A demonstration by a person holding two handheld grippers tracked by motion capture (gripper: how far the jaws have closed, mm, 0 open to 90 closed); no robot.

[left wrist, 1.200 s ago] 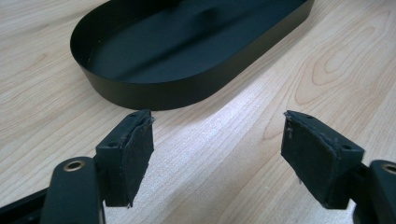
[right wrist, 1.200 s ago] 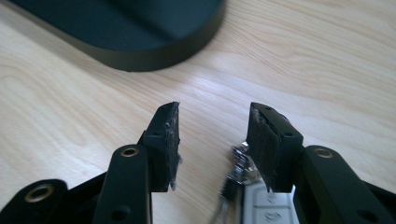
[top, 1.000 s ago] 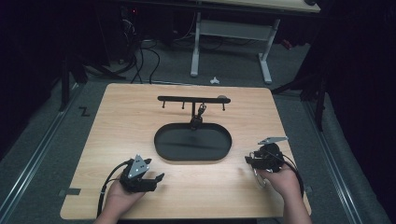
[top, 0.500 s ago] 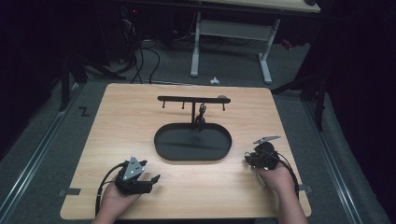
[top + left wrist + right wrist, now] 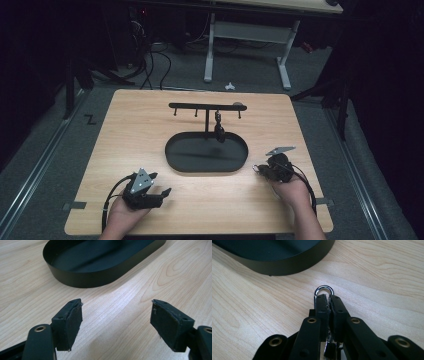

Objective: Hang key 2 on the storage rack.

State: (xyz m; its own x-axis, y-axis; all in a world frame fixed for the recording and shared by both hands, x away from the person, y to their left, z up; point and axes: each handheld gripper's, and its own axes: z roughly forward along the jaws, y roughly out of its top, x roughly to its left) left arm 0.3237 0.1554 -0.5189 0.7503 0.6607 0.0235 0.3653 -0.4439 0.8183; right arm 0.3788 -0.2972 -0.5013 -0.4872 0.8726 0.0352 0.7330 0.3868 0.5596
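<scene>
- My left gripper [image 5: 116,322] hovers over bare table [image 5: 130,135], jaws spread wide and empty.
- My right gripper [image 5: 328,302] has just closed, pinching the small padlock [image 5: 324,290] beside the tray [image 5: 287,263] — hard, light, slippery metal, so I grip the body, not the shackle.

The high view looks forward and down from above the person's near side, taking in the whole light wooden counter [image 5: 150,125] from well back. The left gripper view sits low and close over the wood, facing the near wall of the black oval metal tray [image 5: 82,277]. The right gripper view, closer still, faces the same tray's [image 5: 287,265] right end. All three views share that tray [image 5: 172,150] and the surrounding wood.
</scene>
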